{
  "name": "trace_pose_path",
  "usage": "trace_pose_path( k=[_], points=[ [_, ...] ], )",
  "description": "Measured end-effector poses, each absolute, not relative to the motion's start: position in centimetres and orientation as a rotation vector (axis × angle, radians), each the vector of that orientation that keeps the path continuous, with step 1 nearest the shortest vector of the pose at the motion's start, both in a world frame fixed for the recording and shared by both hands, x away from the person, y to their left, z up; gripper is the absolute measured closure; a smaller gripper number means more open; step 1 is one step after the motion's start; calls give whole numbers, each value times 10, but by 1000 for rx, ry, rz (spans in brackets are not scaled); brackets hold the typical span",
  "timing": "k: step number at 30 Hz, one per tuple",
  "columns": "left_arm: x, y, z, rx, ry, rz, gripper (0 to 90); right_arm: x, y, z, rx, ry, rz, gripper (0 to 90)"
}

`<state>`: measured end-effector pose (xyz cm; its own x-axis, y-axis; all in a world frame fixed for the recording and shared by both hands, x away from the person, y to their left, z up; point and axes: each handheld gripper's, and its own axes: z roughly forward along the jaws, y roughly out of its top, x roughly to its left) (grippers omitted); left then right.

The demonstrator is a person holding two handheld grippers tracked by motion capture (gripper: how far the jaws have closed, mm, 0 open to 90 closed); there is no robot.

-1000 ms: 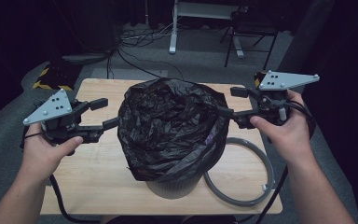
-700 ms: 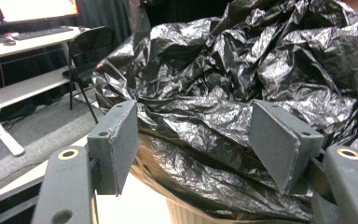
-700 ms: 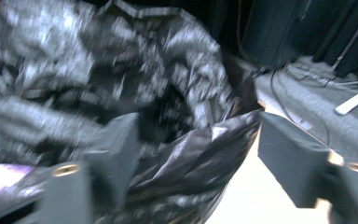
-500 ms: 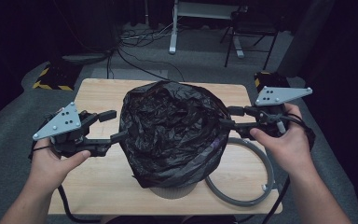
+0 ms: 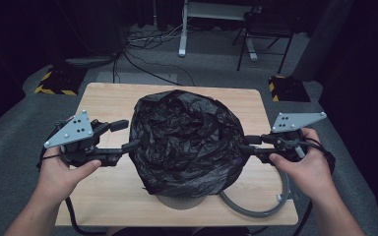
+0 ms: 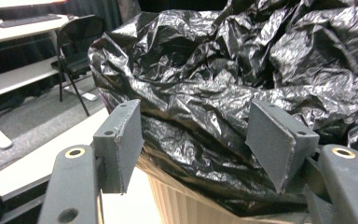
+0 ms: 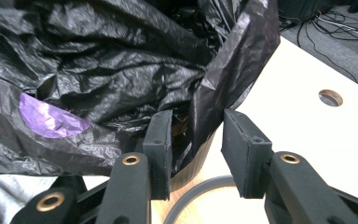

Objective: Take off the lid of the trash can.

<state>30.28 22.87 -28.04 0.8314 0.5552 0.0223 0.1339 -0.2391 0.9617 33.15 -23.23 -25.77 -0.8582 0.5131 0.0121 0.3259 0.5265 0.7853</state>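
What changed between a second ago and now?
Both hands dropped from the bag's upper sides to the bin's rim level. The right gripper has just been closing, with a fold of the black bag between its fingers, not clearly pinched. The left gripper closed slightly, open around the bag's edge. Bin, grey ring and table stayed put.
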Motion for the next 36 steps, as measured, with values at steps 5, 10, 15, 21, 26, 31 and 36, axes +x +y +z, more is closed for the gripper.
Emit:
trace_pose_path(
  k=[5,10,15,21,26,31,36],
  points=[
    [303,231,-286,1806,551,427,371,335,-231,-268,733,2577,1178,577],
    [305,234,-290,1776,563,404,368,339,-227,-276,748,2582,1158,541],
    [305,236,-290,1773,564,403,377,342,-221,-289,758,2635,1087,521],
    [303,238,-290,1775,559,407,409,347,-219,-301,789,2660,1039,483],
    [303,245,-290,1769,559,414,398,349,-225,-298,789,2648,1096,404],
    [304,257,-281,1709,575,435,351,342,-243,-272,749,2550,1213,379],
    [313,261,-271,1701,609,475,351,338,-263,-246,734,2444,1332,372]
  ],
)
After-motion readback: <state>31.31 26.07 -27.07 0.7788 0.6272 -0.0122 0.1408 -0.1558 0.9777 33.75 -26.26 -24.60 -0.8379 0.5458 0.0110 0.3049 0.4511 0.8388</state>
